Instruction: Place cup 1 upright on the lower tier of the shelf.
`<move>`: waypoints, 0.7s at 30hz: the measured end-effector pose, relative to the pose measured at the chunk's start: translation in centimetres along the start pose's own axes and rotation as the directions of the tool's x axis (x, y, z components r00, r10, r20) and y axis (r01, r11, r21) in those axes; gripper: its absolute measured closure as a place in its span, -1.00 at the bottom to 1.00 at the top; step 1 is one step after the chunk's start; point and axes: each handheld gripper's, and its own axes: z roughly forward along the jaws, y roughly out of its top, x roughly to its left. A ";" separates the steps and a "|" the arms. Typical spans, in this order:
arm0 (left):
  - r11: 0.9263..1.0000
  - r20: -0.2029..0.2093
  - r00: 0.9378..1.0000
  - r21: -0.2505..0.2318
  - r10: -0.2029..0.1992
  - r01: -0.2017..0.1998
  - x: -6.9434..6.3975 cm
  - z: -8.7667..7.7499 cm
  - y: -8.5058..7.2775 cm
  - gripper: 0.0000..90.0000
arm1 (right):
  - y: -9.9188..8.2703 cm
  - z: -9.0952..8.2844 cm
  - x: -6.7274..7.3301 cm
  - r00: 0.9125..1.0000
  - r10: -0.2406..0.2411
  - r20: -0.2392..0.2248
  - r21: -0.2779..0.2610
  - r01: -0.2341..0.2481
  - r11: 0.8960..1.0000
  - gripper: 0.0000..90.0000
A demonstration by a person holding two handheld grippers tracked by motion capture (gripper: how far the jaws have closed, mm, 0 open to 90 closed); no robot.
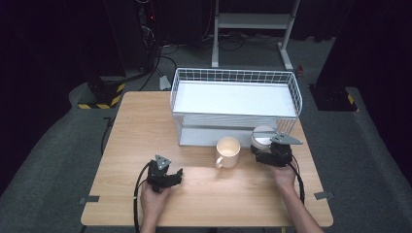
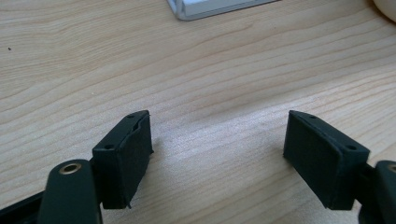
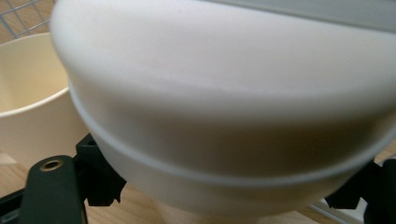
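A white bowl (image 1: 263, 137) stands tilted in front of the wire rack, and my right gripper (image 1: 266, 150) is shut on its lower part. In the right gripper view the bowl (image 3: 224, 93) sits close up, with my right gripper (image 3: 224, 193) pressing one jaw on each side of its base. A cream mug (image 1: 228, 151) stands on the table just left of the bowl, seen again as the mug (image 3: 28, 98) beside it. My left gripper (image 1: 176, 175) rests near the table's front left. Its jaws (image 2: 217, 154) stand open over bare wood with nothing between them.
A white wire rack (image 1: 233, 77) with a flat white shelf stands at the back of the wooden table (image 1: 141, 126); its corner (image 2: 205, 9) shows ahead of the left gripper. Cables trail from both grippers toward the front edge. Beyond the table is a dark floor with a metal stand.
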 end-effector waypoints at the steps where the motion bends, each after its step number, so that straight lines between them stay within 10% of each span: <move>1: 1.000 0.000 1.000 0.000 0.000 0.000 0.0 0.0 0.0 -0.47 | 0.0 0.0 0.0 1.000 0.000 0.000 0.000 0.000 1.000 -0.59; 21: 1.000 0.003 1.000 0.000 -0.002 0.002 0.0 0.0 0.0 -0.47 | 0.5 2.3 -0.6 1.000 0.007 0.026 0.012 -0.007 1.000 -0.59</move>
